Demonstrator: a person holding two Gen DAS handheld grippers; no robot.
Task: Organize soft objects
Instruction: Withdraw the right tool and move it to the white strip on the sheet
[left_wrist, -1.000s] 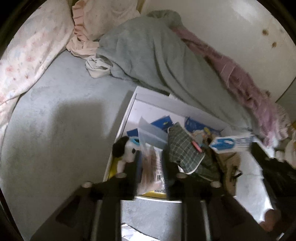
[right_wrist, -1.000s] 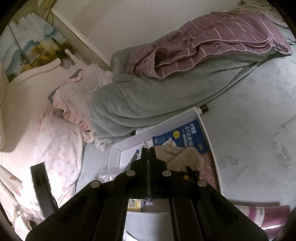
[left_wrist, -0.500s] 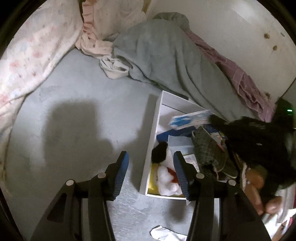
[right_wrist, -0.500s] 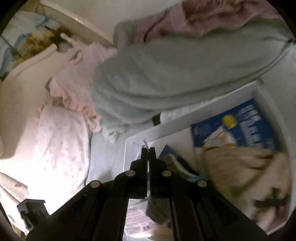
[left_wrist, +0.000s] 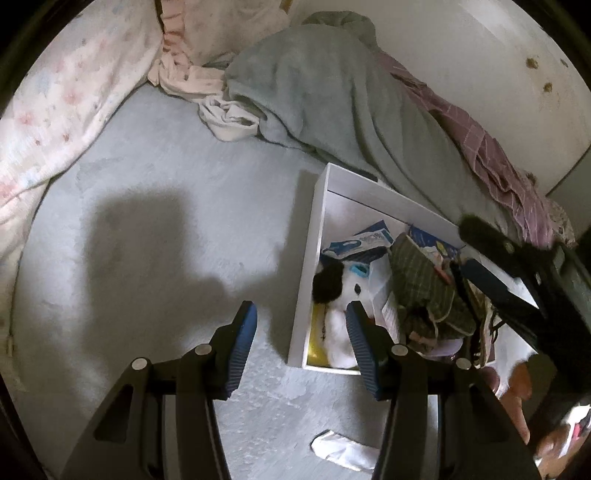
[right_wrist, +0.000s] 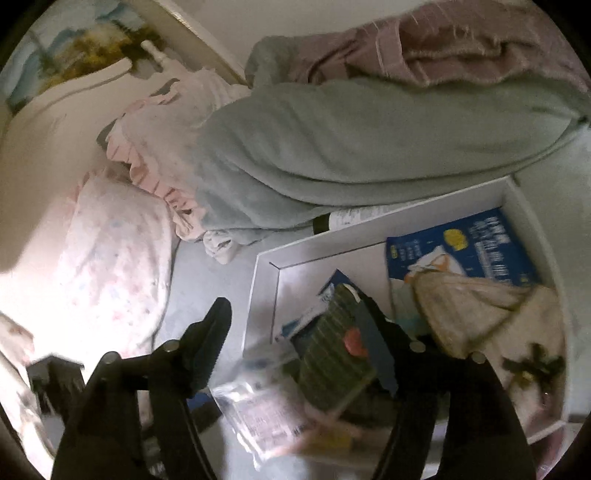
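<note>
A white box (left_wrist: 308, 258) lies on the grey bed. It holds a black-and-white plush toy (left_wrist: 334, 295), a green plaid cloth (left_wrist: 424, 291), blue packets and other items. My left gripper (left_wrist: 301, 321) is open and empty; its right finger is over the plush, its left finger over the sheet. My right gripper (right_wrist: 295, 325) is open above the same box (right_wrist: 264, 284). The plaid cloth (right_wrist: 334, 358) and a clear packet (right_wrist: 258, 410) lie between its fingers, not clamped. A beige cloth (right_wrist: 480, 314) fills the box's right side.
A grey-green blanket (left_wrist: 332, 96) and a purple checked cloth (left_wrist: 491, 147) are heaped behind the box. Pink floral pillows (left_wrist: 62, 92) lie at left. A white sock (left_wrist: 340, 450) lies on the sheet near me. The right gripper's dark body (left_wrist: 535, 288) reaches over the box.
Both grippers have opened. The left one let go of the packet it held and drew back left of the box. The right one moved down over the box and the packet now lies loose.
</note>
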